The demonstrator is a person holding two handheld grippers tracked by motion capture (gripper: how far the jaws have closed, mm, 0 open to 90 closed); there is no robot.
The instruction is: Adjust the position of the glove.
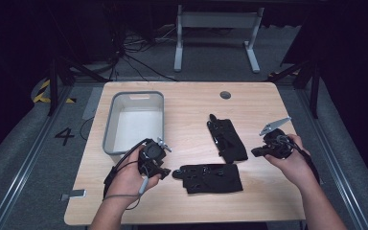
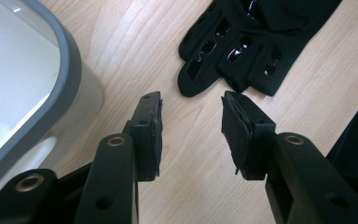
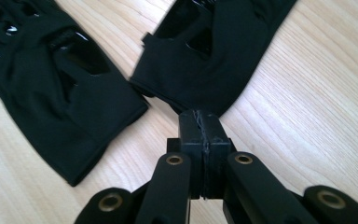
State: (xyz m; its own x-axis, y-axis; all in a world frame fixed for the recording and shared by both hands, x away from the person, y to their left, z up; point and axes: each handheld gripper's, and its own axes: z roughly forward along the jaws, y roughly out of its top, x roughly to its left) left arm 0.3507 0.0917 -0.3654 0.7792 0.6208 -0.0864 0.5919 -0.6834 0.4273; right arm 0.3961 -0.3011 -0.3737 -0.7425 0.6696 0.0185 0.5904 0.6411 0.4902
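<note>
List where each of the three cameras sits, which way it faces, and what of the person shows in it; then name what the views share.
High view: above the person's side, facing forward and down on the table; both forearms, left gripper, right gripper.
Left gripper view: rides the left gripper, looking along its open jaws at the near glove and the bin.
Right gripper view: rides the right gripper, jaws shut, facing the far glove.
Shared: all three show the near glove; both gripper views show the wooden tabletop.

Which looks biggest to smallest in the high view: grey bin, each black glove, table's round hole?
1. Grey bin.
2-3. Near glove and far glove: alike, so I won't rank them.
4. Round hole.
</note>
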